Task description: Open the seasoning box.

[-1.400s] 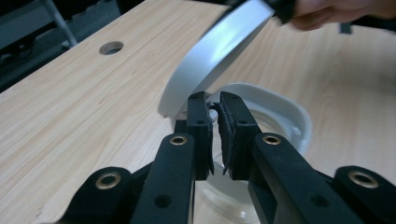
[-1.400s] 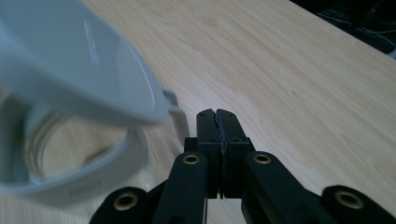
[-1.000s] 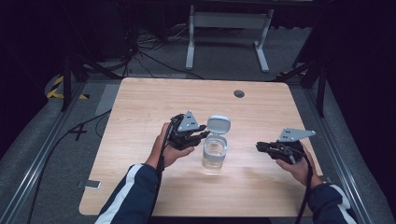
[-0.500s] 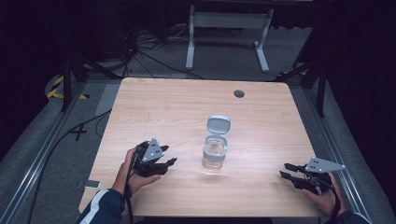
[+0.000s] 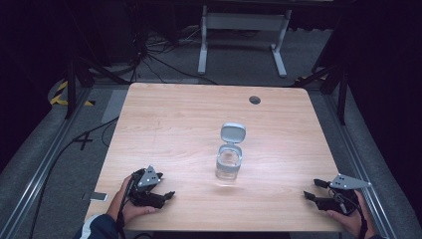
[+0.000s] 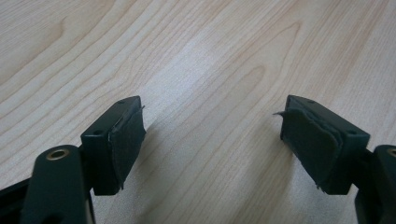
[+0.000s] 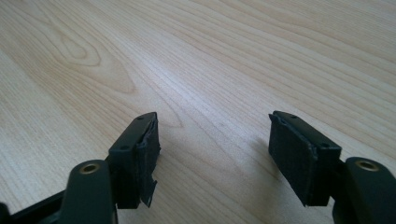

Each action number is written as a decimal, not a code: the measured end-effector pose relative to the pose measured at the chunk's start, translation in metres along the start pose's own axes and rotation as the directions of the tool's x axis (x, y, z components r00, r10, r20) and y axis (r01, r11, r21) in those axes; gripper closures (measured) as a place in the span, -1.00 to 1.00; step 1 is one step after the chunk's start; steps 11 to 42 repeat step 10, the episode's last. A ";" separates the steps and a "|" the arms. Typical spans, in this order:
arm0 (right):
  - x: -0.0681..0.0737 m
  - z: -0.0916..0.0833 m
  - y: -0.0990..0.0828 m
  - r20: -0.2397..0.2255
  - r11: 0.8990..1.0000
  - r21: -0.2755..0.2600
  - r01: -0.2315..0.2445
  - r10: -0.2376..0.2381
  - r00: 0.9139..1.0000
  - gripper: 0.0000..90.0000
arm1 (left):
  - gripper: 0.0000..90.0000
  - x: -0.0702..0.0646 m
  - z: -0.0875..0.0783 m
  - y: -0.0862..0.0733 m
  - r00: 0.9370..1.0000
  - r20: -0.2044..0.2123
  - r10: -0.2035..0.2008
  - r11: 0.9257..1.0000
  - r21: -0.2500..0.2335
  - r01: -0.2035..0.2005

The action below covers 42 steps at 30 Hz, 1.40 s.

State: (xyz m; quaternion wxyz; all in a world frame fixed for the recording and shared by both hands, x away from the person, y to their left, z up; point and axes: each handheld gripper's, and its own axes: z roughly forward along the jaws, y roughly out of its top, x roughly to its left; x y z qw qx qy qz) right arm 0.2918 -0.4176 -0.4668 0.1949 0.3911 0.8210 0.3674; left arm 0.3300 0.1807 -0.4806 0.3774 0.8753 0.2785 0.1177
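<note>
Jar (image 5: 229, 166) untouched between wide-open, empty left gripper (image 5: 168, 195) and right gripper (image 5: 312, 189).

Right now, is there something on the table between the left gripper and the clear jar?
Nothing: the high view shows bare wooden table between the left gripper and the clear jar.

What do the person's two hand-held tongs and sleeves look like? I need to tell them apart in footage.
Left tongs: black body, grey three-cornered plate on top, black cable trailing back. Right tongs: the same black build and grey plate. Close up, the black rubber pads look worn and frayed at the edges. The dark blue sleeve with a white stripe covers the left forearm.
</note>
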 end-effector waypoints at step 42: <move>-0.001 0.001 0.000 0.020 1.000 0.005 -0.019 0.019 1.000 -0.35 | -0.61 0.001 0.001 0.001 1.000 -0.011 -0.013 1.000 0.007 0.013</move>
